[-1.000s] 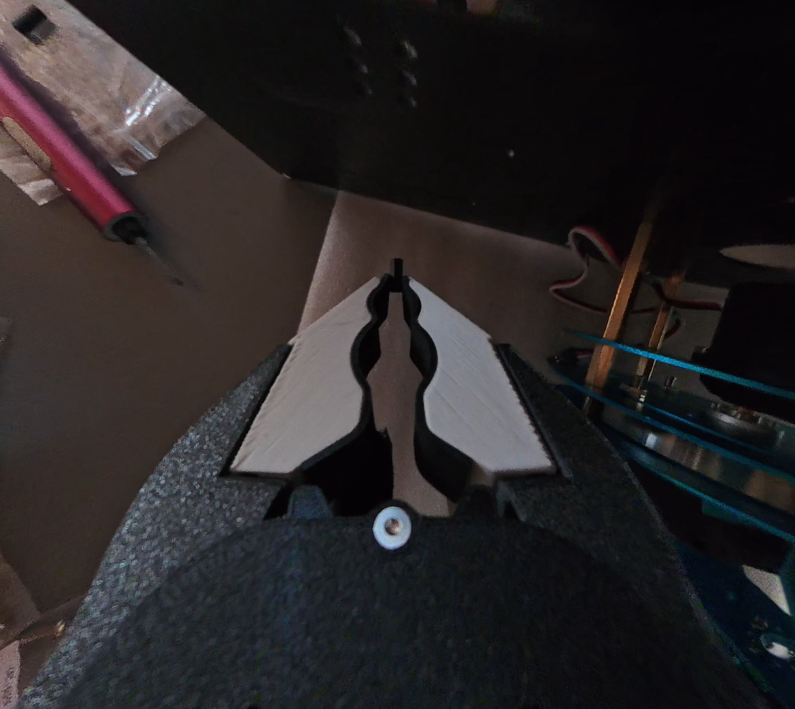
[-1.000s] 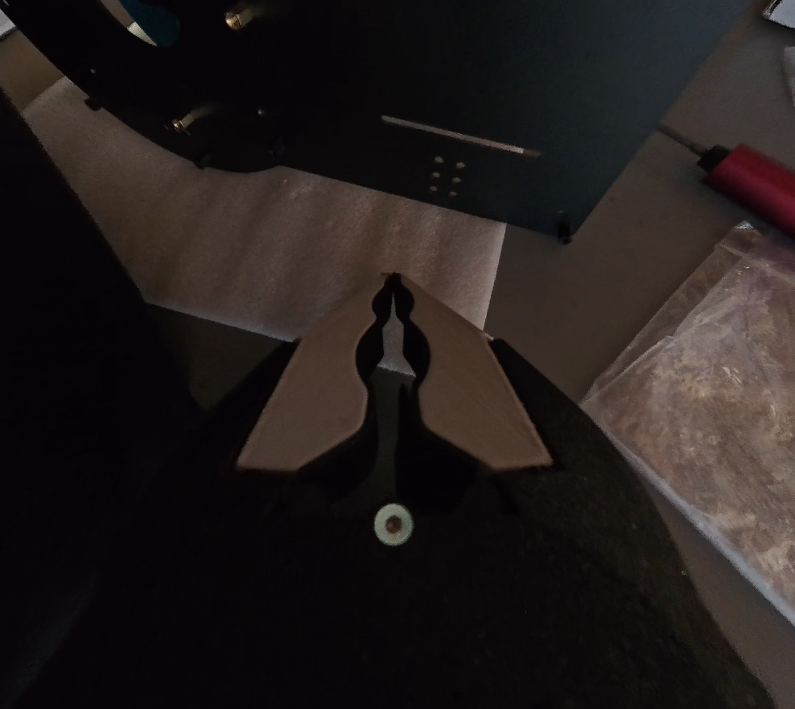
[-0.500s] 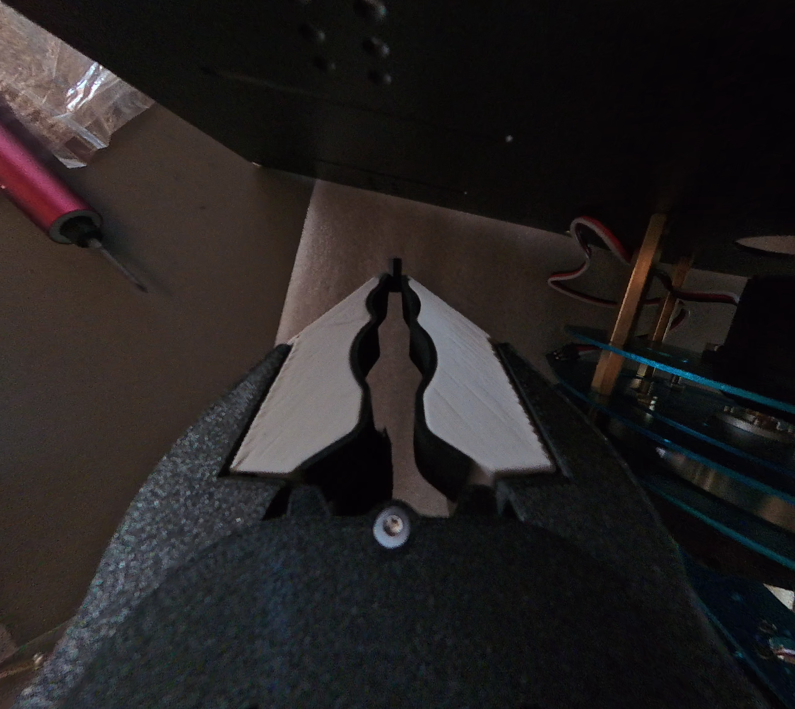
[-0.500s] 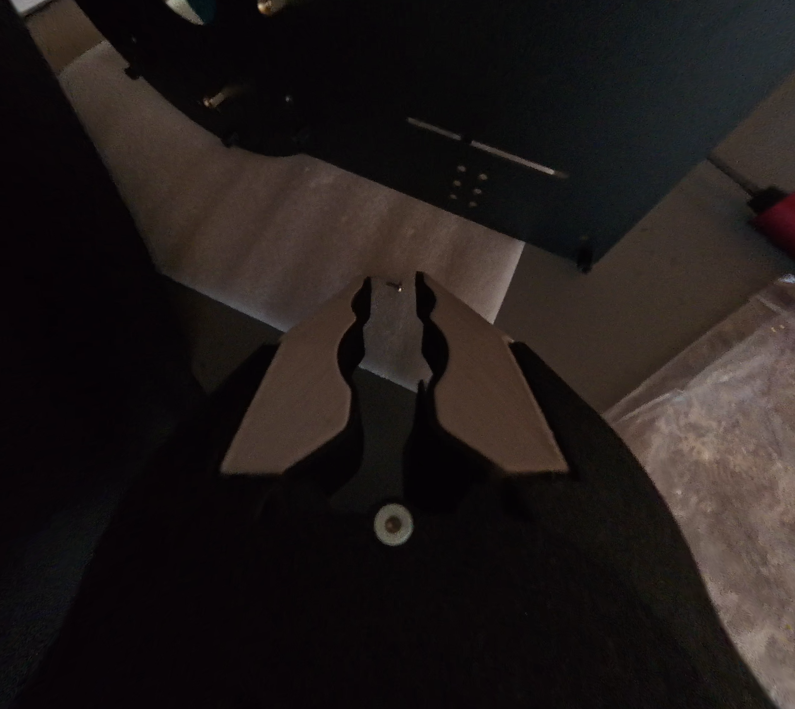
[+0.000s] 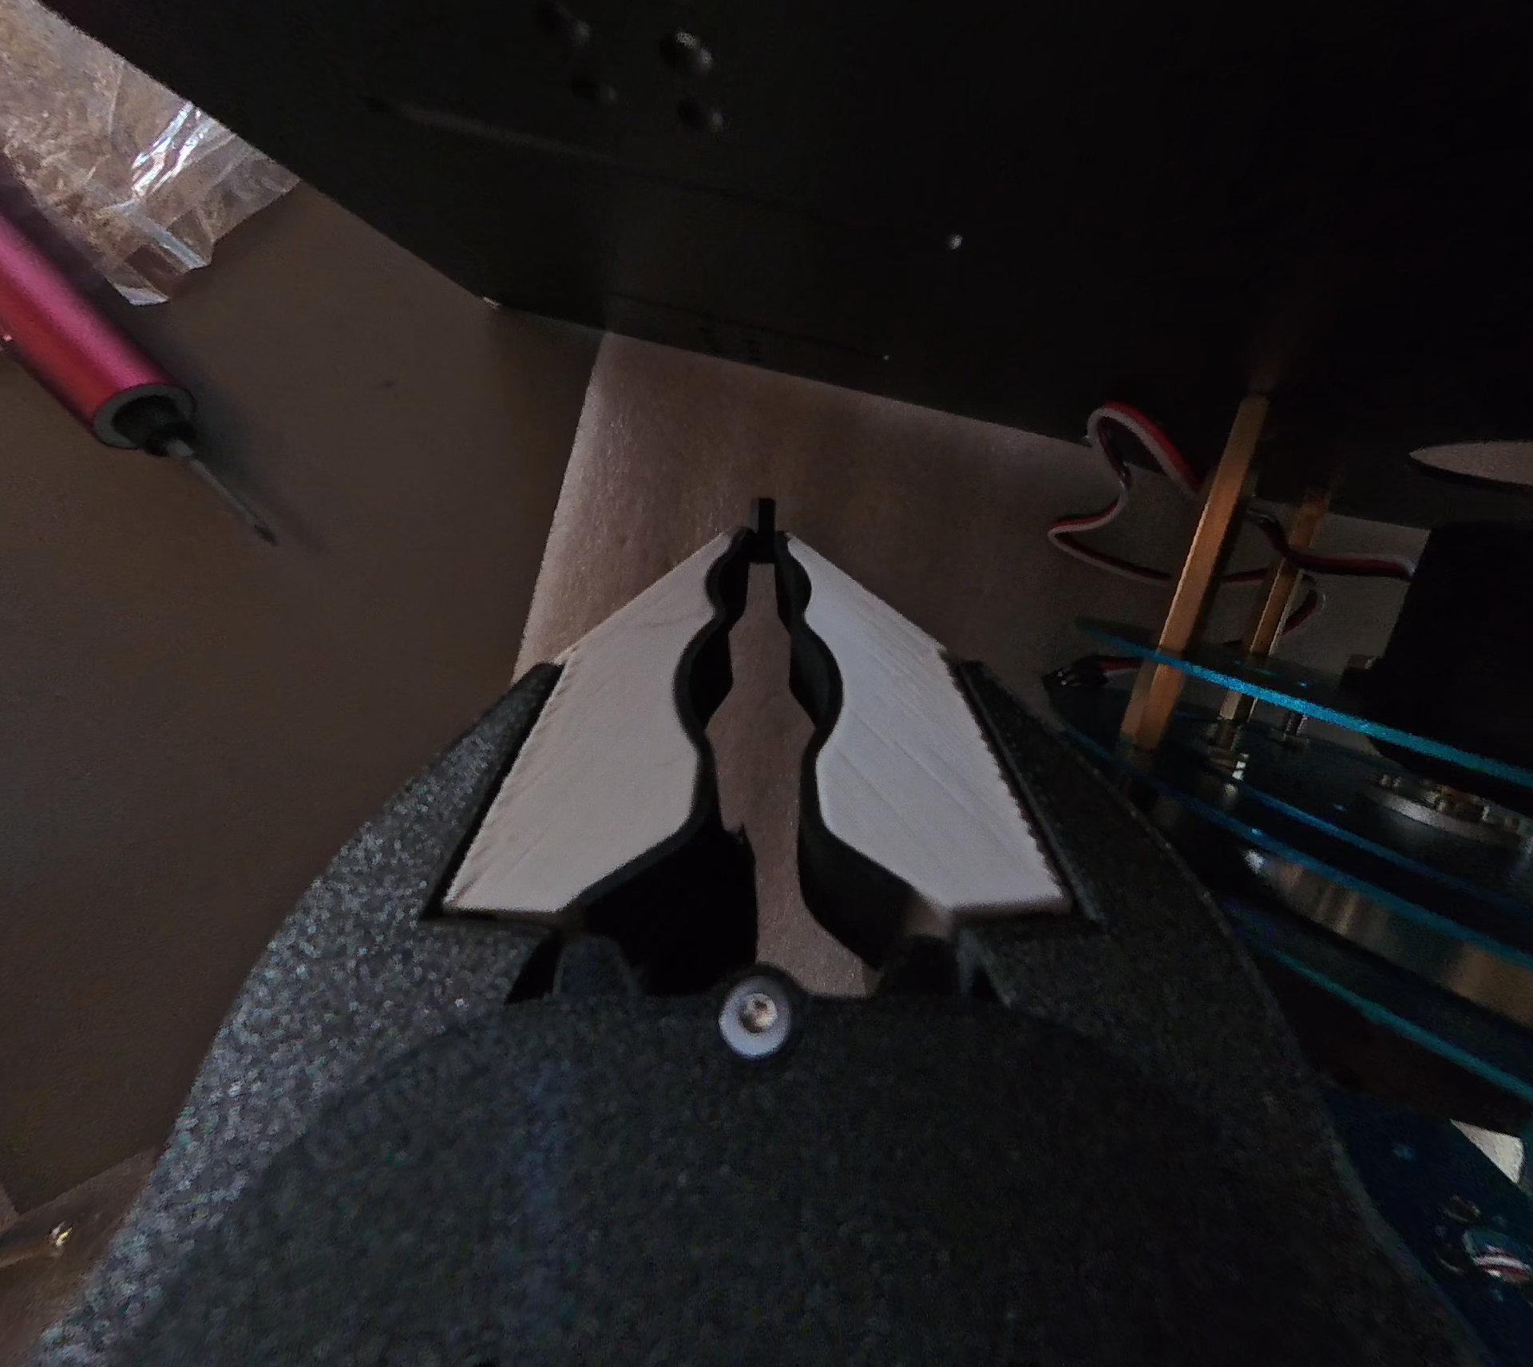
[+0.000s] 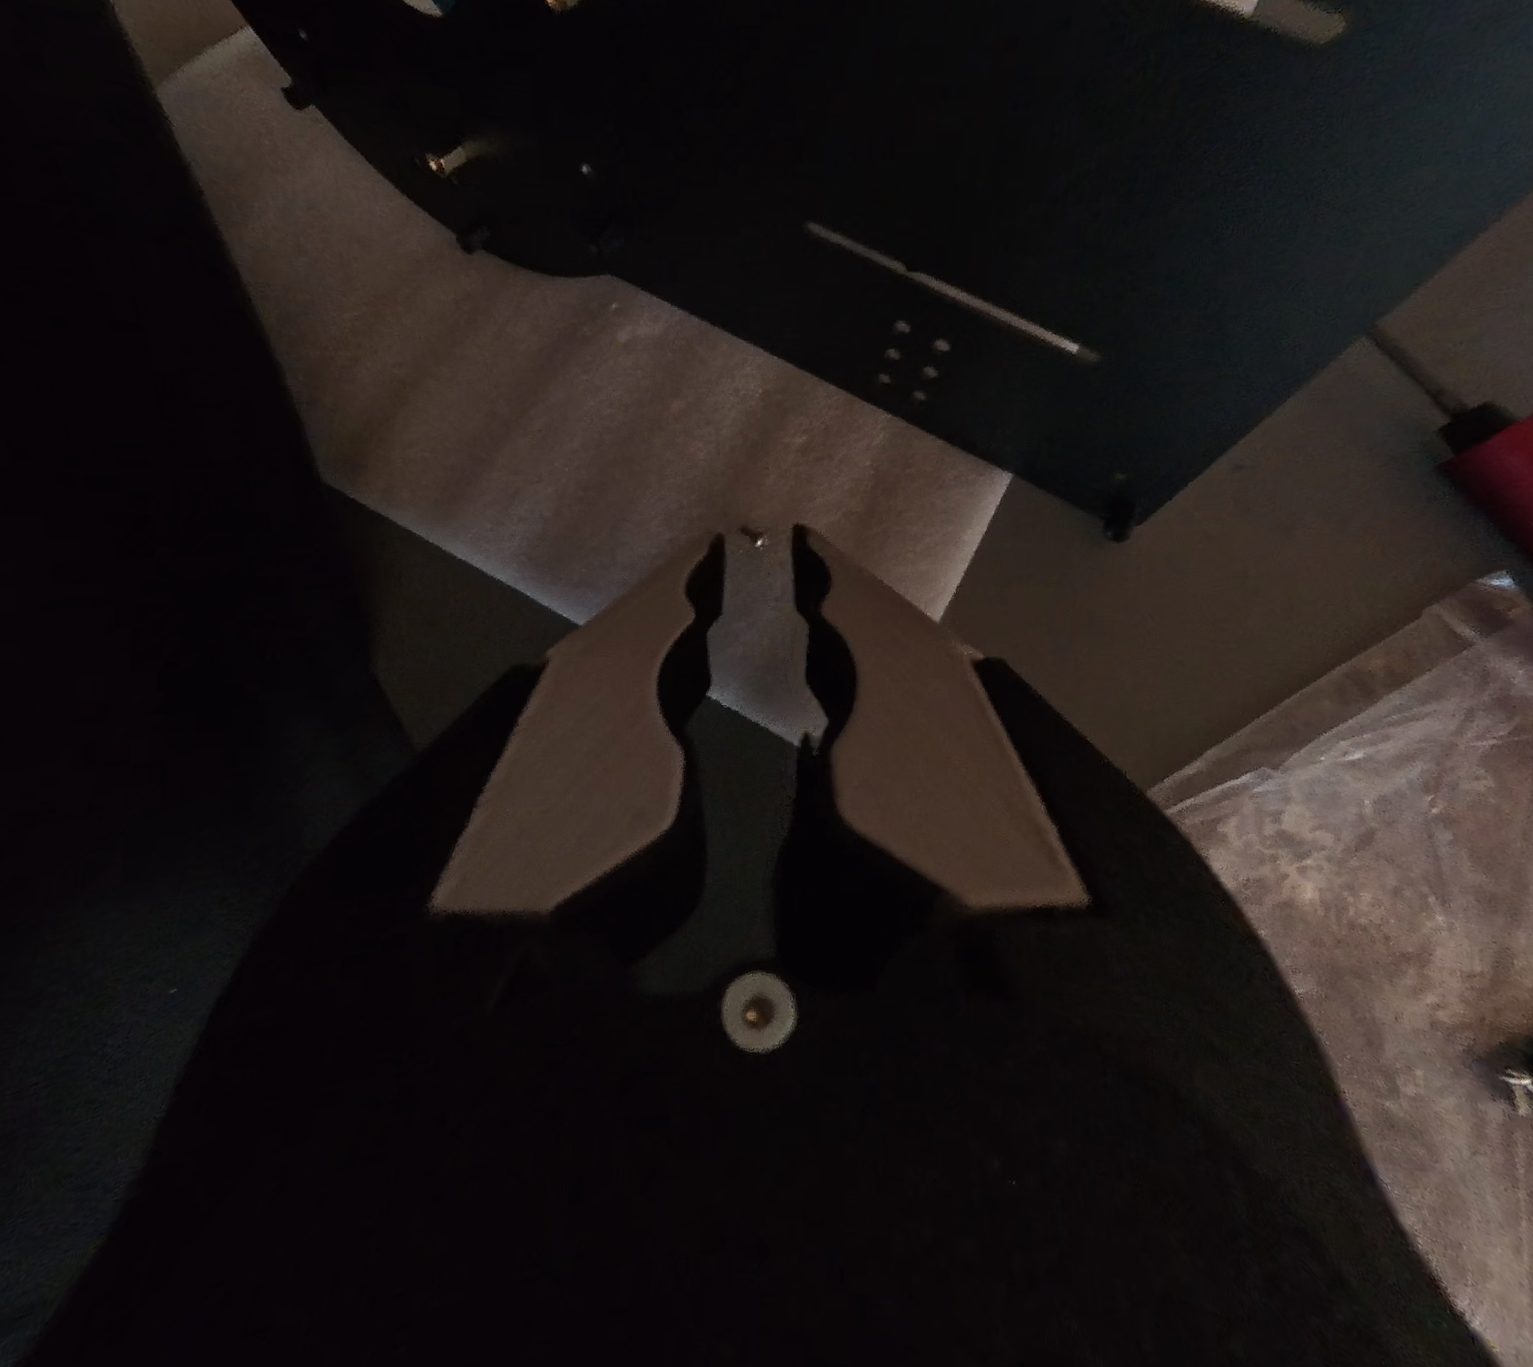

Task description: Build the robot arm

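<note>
The left gripper (image 5: pixel 761 539) has its jaws pinched on a small black peg (image 5: pixel 761 512), which sticks out past the tips along the line of the fingers, pointing forward toward the black plate (image 5: pixel 829 124) that hangs tilted just above; holding the peg by its rear end probably leaves its front free to enter something. The peg's long axis runs away from the camera, over the white foam sheet (image 5: pixel 664 431) lying under the plate. To the right of the plate stand brass standoffs (image 5: pixel 1194 580) and blue acrylic layers (image 5: pixel 1327 713) with a red-white wire (image 5: pixel 1112 489); to the plate's left, on the desk (image 5: pixel 249 746), lie a red screwdriver (image 5: pixel 75 348) and a clear plastic bag (image 5: pixel 108 166). The right gripper (image 6: pixel 756 539) has its jaws a narrow way apart and holds nothing; a tiny screw (image 6: pixel 753 536) lies on the foam sheet right at the gap between the tips, below the plate's near edge. I cannot tell whether the tips touch it.
</note>
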The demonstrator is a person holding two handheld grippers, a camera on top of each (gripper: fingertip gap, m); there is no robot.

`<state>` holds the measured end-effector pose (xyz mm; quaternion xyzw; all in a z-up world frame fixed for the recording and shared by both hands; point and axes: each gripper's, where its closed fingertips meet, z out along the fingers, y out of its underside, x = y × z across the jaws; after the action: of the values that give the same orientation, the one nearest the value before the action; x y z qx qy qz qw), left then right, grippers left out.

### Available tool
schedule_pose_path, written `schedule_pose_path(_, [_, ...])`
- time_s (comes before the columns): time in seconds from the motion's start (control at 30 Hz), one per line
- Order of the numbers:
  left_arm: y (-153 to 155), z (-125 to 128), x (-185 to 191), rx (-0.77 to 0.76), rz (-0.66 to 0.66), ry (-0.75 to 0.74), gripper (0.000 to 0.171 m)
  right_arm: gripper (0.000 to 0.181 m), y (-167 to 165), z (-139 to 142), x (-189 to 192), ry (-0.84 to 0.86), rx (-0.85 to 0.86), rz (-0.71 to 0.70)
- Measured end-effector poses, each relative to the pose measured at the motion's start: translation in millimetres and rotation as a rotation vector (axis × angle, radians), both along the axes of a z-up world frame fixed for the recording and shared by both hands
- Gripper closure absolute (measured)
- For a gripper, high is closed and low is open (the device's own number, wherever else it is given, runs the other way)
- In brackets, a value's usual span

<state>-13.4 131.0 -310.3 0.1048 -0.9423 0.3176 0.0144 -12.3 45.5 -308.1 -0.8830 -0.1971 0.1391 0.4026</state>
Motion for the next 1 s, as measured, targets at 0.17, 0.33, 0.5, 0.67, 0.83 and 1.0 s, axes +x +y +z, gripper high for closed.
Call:
schedule_pose_path(0.17, [0,-1,-1,0.001,0.000,0.004,0.167,0.165,-1,-6,-5,-0.007,-0.029,0.049])
schedule_pose_path(0.33, [-1,-2,-2,0.000,-0.002,0.006,0.167,0.177,-3,-7,-6,-0.032,-0.019,0.047])
schedule_pose_path(0.5, [0,-1,0,-0.007,0.005,0.001,0.167,0.179,-2,-7,-7,-0.025,-0.020,0.005])
schedule_pose_path(0.67, [0,2,5,-0.019,0.021,-0.011,0.167,0.181,-1,-6,-3,-0.031,0.001,-0.079])
schedule_pose_path(0.83, [-2,19,25,-0.098,0.102,-0.077,0.167,0.181,8,23,23,-0.019,0.120,-0.310])
schedule_pose_path(1.0, [-7,53,53,-0.278,0.235,-0.118,0.167,0.181,32,82,61,-0.059,0.358,-0.600])
